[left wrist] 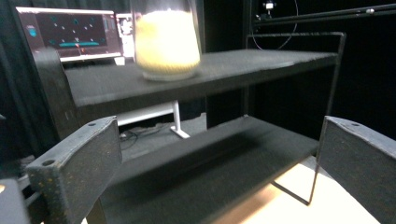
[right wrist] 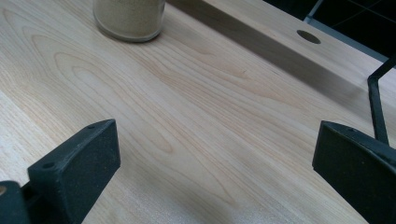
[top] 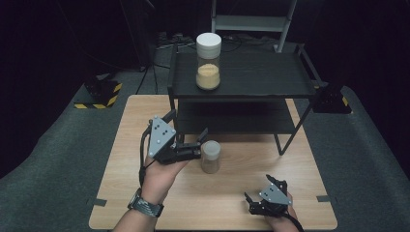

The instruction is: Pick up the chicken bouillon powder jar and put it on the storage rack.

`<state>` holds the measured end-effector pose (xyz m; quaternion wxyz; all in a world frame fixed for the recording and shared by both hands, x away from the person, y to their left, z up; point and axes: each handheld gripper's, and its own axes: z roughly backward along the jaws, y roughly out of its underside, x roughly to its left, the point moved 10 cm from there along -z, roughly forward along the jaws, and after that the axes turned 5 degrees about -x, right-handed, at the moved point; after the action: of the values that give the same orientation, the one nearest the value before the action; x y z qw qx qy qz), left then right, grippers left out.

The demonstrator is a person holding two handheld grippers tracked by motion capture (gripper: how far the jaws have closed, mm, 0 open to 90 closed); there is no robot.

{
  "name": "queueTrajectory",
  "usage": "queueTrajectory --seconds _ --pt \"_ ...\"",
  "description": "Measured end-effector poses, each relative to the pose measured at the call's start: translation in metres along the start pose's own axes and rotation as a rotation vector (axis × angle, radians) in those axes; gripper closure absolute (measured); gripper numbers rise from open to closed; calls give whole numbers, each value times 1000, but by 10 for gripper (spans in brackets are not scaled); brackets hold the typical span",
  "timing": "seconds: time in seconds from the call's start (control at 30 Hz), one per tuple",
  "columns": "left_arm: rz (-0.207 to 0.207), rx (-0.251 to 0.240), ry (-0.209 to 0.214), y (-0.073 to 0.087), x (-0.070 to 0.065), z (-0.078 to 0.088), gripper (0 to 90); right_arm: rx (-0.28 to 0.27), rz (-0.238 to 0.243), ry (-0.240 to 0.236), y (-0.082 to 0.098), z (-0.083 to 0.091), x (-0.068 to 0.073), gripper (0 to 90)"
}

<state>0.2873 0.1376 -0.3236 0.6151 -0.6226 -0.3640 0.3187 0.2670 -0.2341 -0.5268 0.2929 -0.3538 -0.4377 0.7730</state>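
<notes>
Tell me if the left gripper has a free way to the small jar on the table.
Probably yes. The left gripper is open, right beside the small jar with nothing between them. The shelf rack stands just behind, so it should approach low.

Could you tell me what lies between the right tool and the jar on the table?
Nothing: bare wooden table runs from the right tool to the jar in the right gripper view.

black 2-tier shelf [top: 270, 84] on wooden table [top: 135, 125], white-lidded jar of yellow powder [top: 208, 62] on top tier, lit monitor [left wrist: 70, 32] behind
</notes>
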Motion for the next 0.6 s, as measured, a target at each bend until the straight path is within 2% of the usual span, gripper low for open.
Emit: queueTrajectory --seconds 0.1,0.4,0.6 --pt "-10 13 -1 12 -3 5 3 1 1 1 0 0 0 1" --pt "3 56 11 54 -8 19 3 2 5 1 0 0 1 1" --pt "3 91 -1 81 -8 30 3 2 5 3 0 0 1 1"
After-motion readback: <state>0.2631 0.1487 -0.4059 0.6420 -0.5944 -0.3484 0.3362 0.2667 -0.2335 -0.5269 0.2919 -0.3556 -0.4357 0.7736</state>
